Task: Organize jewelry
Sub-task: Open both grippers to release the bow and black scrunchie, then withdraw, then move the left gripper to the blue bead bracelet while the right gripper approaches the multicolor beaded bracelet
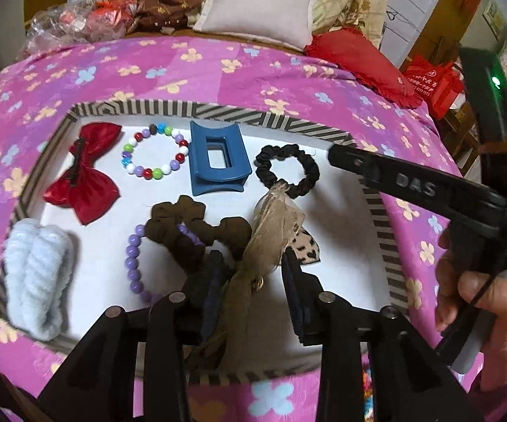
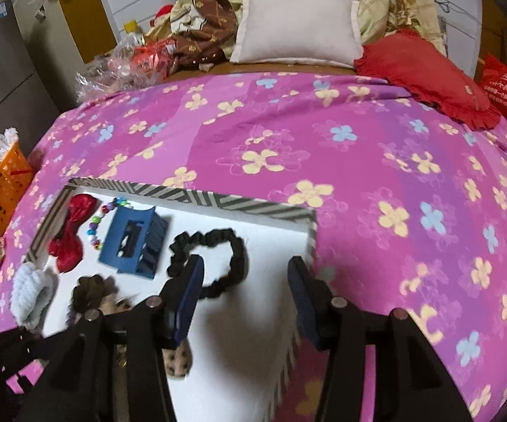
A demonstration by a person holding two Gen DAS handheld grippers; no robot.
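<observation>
A striped-rim tray (image 1: 271, 119) with a white floor lies on the pink bed cover. In it are a red bow (image 1: 84, 172), a multicolour bead bracelet (image 1: 154, 153), a blue claw clip (image 1: 218, 158), a black scrunchie (image 1: 288, 168), a brown scrunchie (image 1: 183, 228), a purple bead bracelet (image 1: 133, 263), a fluffy pale-blue band (image 1: 35, 274) and a leopard-print piece (image 1: 304, 249). My left gripper (image 1: 253, 263) is shut on a tan organza bow (image 1: 271, 232), low over the tray. My right gripper (image 2: 246, 281) is open and empty over the tray's right part (image 2: 271, 211), near the black scrunchie (image 2: 214, 263).
The right gripper's black body and the hand holding it (image 1: 482, 281) reach in from the right over the tray's right rim. Pillows (image 2: 299, 31), red cushion (image 2: 422, 70) and clutter lie at the bed's far end. An orange basket (image 2: 0, 190) stands left of the bed.
</observation>
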